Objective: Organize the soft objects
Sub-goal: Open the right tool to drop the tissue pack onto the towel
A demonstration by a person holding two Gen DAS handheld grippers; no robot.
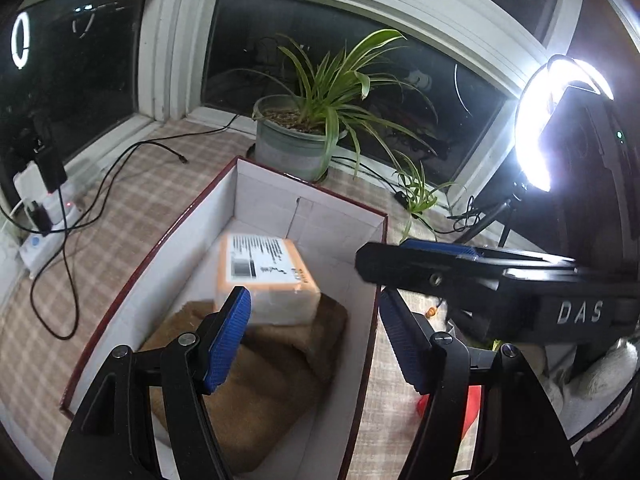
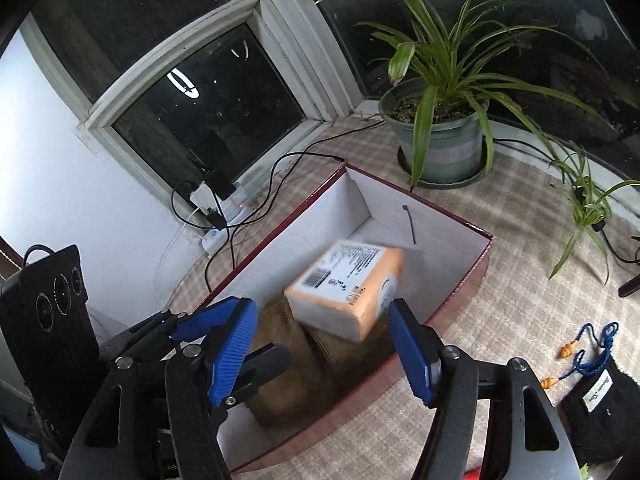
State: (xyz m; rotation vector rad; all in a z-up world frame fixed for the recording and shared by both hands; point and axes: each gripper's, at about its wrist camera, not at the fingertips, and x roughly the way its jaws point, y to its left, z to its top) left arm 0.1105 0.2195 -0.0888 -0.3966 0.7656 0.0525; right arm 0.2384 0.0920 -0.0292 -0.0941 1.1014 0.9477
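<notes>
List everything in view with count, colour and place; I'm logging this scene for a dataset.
box: 1, red outside, white inside, open, on the cloth
packet: 1, orange and white, labelled, in the box on the towel
towel: 1, brown, folded, in the box
plant: 1, green, grey pot, behind the box by the window
power strip: 1, white, left of the box
pouch: 1, black, right of the box
earplugs: 2, orange, blue cord, beside the pouch
ring light: 1, white, lit, at right
cloth: 1, beige plaid, under everything
left gripper: black, blue pads, jaws open
right gripper: same, jaws open
</notes>
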